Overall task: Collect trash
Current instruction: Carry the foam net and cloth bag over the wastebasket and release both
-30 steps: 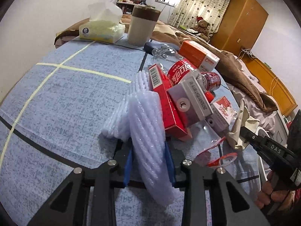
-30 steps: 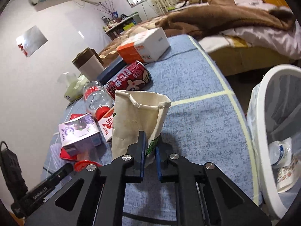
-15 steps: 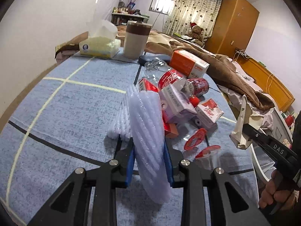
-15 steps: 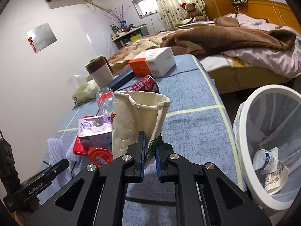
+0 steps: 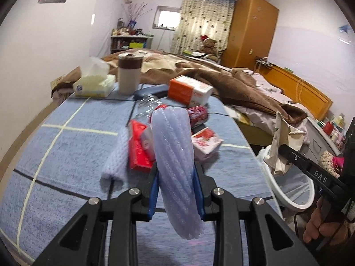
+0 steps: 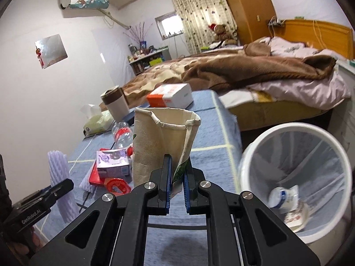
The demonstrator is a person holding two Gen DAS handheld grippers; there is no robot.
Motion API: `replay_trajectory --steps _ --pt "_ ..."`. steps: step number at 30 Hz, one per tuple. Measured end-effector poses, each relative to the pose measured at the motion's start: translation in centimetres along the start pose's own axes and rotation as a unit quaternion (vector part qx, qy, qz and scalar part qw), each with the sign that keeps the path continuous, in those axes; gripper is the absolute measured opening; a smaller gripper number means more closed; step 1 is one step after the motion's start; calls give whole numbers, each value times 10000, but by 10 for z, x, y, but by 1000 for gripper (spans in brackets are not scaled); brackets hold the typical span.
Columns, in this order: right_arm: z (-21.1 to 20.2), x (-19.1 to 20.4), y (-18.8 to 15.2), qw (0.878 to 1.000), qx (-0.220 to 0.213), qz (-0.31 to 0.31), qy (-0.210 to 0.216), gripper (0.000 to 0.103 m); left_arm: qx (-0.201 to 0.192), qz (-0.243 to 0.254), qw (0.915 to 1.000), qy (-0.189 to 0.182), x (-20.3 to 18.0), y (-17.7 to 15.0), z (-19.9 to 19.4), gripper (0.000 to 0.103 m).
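The bin (image 6: 297,177), a white tub lined with thin clear plastic, stands on the floor off the table's near right corner, at about four o'clock in the right wrist view; in its bottom lie a crumpled white and blue wrapper (image 6: 283,197) and a printed paper scrap (image 6: 296,217). The right gripper (image 6: 177,184) is closed on the lower edge of a cream paper bag (image 6: 159,139), which stands up from the pads with its open mouth at twelve o'clock; what is inside cannot be told. The left gripper (image 5: 176,185) is clamped on a white foam net sleeve (image 5: 173,155) that passes upright between the blue pads and hangs out below them. Both tools tilt down toward the blue table (image 5: 66,155), clear of its surface. In the left view the right tool crosses in from four o'clock, a hand (image 5: 321,223) gripping its handle, with the bag above the bin's rim. A second foam net (image 5: 117,155) lies at nine o'clock of the left pads. Past it are a red box (image 5: 137,148), a white and red carton (image 5: 206,139), a red can (image 5: 197,114) and a clear bottle (image 5: 146,104). Farther toward twelve stand an orange and white box (image 5: 188,90), a cup (image 5: 129,73) and a tissue pack (image 5: 93,84). The table's left half is bare cloth crossed by tape lines. A bed (image 6: 244,71) runs close along the far right edge.
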State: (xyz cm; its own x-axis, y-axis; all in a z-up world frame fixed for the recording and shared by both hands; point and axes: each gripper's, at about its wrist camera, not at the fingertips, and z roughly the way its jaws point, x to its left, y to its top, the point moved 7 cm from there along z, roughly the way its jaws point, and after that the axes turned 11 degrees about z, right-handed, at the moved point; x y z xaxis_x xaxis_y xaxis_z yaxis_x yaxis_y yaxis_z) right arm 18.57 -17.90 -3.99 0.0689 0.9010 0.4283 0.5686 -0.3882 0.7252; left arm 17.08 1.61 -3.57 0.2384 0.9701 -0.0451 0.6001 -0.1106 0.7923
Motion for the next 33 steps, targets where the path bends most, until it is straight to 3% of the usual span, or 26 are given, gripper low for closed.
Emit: replay_trajectory --steps 19,33 --pt "-55 -77 29 9937 -679 299 -846 9 -258 1059 9912 -746 -123 33 8 30" --pt "-60 -143 35 9845 -544 419 -1615 9 -72 1695 9743 -1482 -218 39 46 30"
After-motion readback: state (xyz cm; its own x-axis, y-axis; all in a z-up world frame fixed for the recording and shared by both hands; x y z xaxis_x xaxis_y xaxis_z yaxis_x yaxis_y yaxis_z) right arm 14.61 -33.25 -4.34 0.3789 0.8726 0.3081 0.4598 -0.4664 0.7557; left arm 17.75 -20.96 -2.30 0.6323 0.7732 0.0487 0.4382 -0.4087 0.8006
